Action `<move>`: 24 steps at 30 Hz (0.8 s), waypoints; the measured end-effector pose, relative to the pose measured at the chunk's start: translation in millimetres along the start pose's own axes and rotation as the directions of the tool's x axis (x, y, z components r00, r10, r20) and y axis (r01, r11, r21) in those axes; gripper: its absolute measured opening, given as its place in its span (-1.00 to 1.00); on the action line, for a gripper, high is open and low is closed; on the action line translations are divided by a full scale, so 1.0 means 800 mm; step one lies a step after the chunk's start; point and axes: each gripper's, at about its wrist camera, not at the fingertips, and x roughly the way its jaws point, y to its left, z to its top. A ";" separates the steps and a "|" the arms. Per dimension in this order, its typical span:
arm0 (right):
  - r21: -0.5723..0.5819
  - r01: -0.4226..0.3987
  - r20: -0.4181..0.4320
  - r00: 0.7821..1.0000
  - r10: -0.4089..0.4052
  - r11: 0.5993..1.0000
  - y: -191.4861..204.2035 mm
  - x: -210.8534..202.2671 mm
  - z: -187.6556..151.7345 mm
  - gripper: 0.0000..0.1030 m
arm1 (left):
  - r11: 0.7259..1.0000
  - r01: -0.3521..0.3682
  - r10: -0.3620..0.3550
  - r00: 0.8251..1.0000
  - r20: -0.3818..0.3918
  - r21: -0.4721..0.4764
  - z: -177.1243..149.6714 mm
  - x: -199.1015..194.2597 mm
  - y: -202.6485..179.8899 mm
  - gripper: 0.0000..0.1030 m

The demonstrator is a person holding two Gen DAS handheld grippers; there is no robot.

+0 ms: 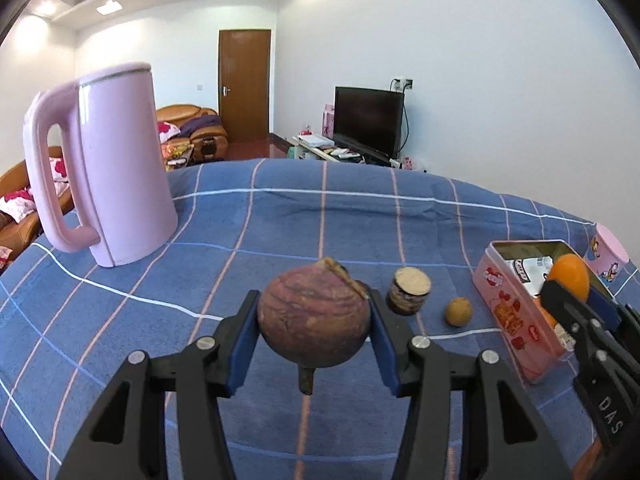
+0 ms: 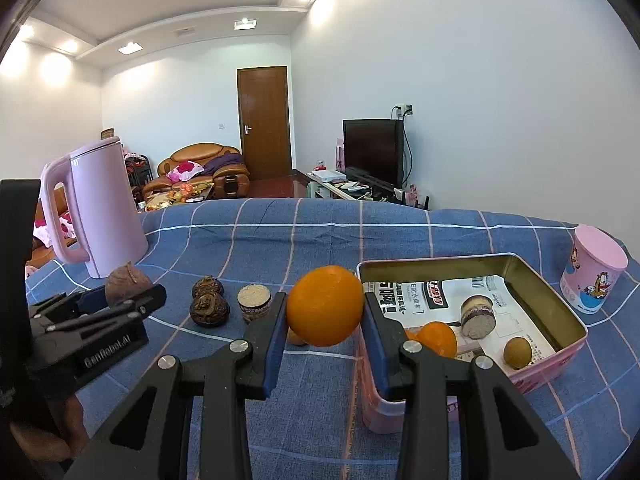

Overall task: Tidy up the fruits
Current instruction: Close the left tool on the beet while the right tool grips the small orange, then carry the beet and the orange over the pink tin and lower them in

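**A:** Why is each tool carrying something at once?

**B:** It looks like a two-handed sort. The left gripper (image 1: pixel 314 320) is clamped on a round, purplish-brown fruit (image 1: pixel 313 316), its blue pads pressed to either side, with the stem hanging down between them. The fruit is clear of the blue checked cloth (image 1: pixel 280 224), so it is being carried, not just touched.

**A:** And the other one?

**B:** The right gripper (image 2: pixel 325 314) is closed on an orange (image 2: pixel 325 311), held by its widest part just at the near left edge of the pink tin (image 2: pixel 576 322). That grip across the middle keeps a round thing from squirting out.

**A:** So the tin is where the fruit goes?

**B:** That seems a fair reading. Inside it, on printed paper, already lie another orange (image 2: pixel 437 338), a small brownish round fruit (image 2: pixel 517 353) and a short cut cylinder (image 2: pixel 478 317). The held orange is not over the opening yet; it probably needs to go right and forward before release.

**A:** What is left on the cloth?

**B:** Two dark wrinkled fruits (image 2: pixel 209 300), touching one another, a second cut cylinder (image 2: pixel 254 303) just beside them, and a small tan fruit (image 1: pixel 458 311) near the tin's outer wall.

**A:** Any risk?

**B:** The pink kettle (image 1: pixel 116 168) and pink cup (image 2: pixel 594 270) stand well apart. The likelier trouble is both tools crowding the tin together.
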 end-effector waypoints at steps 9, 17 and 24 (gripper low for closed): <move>-0.016 0.011 0.006 1.000 -0.011 1.000 -0.011 -0.005 -0.002 -0.25 | 0.999 -0.010 0.009 1.000 0.026 0.030 -0.008 -0.016 -0.033 0.04; -0.007 0.049 0.009 0.999 -0.049 0.999 -0.043 -0.012 -0.002 -0.25 | 0.998 0.002 -0.003 1.000 0.018 0.056 -0.012 -0.019 -0.059 0.04; 0.005 0.071 0.007 0.997 -0.071 0.997 -0.070 -0.013 -0.001 -0.25 | 0.997 0.012 -0.013 1.000 0.011 0.081 -0.014 -0.017 -0.087 0.04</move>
